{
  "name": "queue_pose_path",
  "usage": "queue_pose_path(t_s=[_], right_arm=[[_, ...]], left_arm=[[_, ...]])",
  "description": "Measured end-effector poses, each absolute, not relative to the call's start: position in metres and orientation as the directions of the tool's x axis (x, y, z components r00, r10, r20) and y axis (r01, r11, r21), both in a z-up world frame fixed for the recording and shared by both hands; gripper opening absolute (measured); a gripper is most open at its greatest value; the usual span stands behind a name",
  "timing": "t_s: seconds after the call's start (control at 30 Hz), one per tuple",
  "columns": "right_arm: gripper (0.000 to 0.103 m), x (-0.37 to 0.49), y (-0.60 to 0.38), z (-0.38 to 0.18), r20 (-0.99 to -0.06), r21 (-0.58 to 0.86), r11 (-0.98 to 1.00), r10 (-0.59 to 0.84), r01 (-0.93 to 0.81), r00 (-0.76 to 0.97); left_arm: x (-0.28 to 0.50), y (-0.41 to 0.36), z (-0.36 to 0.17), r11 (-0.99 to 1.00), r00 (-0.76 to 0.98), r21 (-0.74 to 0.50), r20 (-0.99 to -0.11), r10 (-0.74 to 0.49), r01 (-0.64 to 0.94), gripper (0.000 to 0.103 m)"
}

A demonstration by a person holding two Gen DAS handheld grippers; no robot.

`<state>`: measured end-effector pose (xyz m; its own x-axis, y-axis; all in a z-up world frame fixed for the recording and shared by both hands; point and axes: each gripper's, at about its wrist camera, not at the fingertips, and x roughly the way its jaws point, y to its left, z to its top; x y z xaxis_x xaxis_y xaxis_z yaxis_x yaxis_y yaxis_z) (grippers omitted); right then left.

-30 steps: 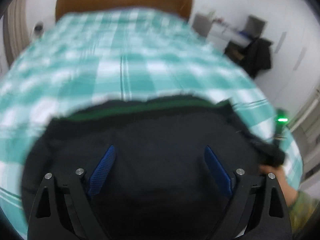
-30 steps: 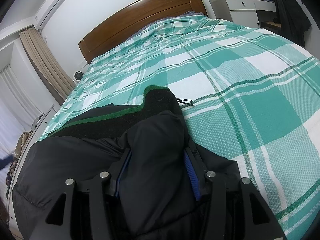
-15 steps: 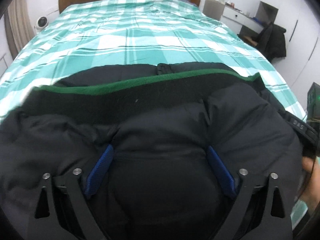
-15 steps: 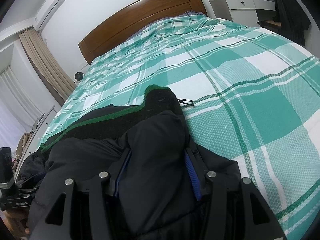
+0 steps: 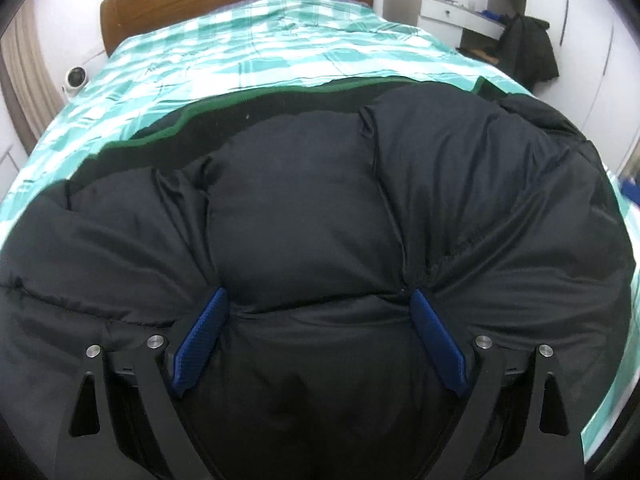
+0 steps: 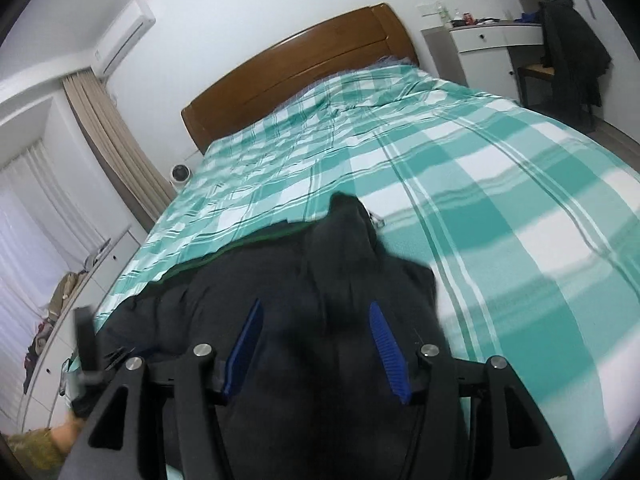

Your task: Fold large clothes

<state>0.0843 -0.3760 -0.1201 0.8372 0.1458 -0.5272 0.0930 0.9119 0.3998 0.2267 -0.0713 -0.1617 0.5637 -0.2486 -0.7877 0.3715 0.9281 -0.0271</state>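
Note:
A black puffy jacket (image 5: 320, 200) with a green inner edge (image 5: 180, 120) lies across the near end of a green and white checked bed (image 5: 240, 48). My left gripper (image 5: 316, 292) stands wide over its middle. The blue fingertips (image 5: 218, 296) dig into the padding, which creases around them, and the inner faces stay bare. In the right wrist view the jacket (image 6: 320, 280) ends in a dark corner. My right gripper (image 6: 316, 308) hovers at that end, its jaws opening, with fabric lying below and between them, blurred. The left gripper (image 6: 86, 344) shows at the lower left.
A wooden headboard (image 6: 300, 52) closes the far end of the bed. A white desk (image 6: 492, 36) and a chair with a dark coat (image 6: 572, 40) stand to the right. On the left are a small fan (image 6: 180, 172), a curtain (image 6: 116, 140) and a low cabinet (image 6: 60, 300).
My left gripper has sunk closer onto the jacket. My right gripper has drawn back and risen, its jaws have widened, and the fold that bulged between them now lies flatter.

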Motion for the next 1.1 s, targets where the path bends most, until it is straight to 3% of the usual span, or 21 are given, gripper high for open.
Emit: queue_pose_path(t_s=[0.4, 0.67, 0.8, 1.1], right_arm=[[0.057, -0.002, -0.348, -0.107, -0.516, 0.281, 0.96, 0.14, 0.013, 0.845], [0.057, -0.004, -0.345, -0.122, -0.544, 0.313, 0.949, 0.155, 0.028, 0.825], [0.057, -0.009, -0.345, -0.122, -0.546, 0.314, 0.949, 0.155, 0.03, 0.823], [0.057, -0.016, -0.368, -0.14, -0.583, 0.364, 0.924, 0.131, 0.115, 0.802]], left_arm=[[0.173, -0.058, -0.133, 0.914, 0.554, -0.051, -0.781, -0.289, 0.403, 0.087], [0.175, -0.071, -0.159, 0.92, 0.589, 0.016, -0.772, -0.238, 0.392, 0.088], [0.16, -0.066, -0.143, 0.917, 0.574, -0.015, -0.776, -0.263, 0.4, 0.08], [0.136, -0.07, -0.161, 0.912, 0.616, 0.058, -0.754, -0.226, 0.405, 0.081]])
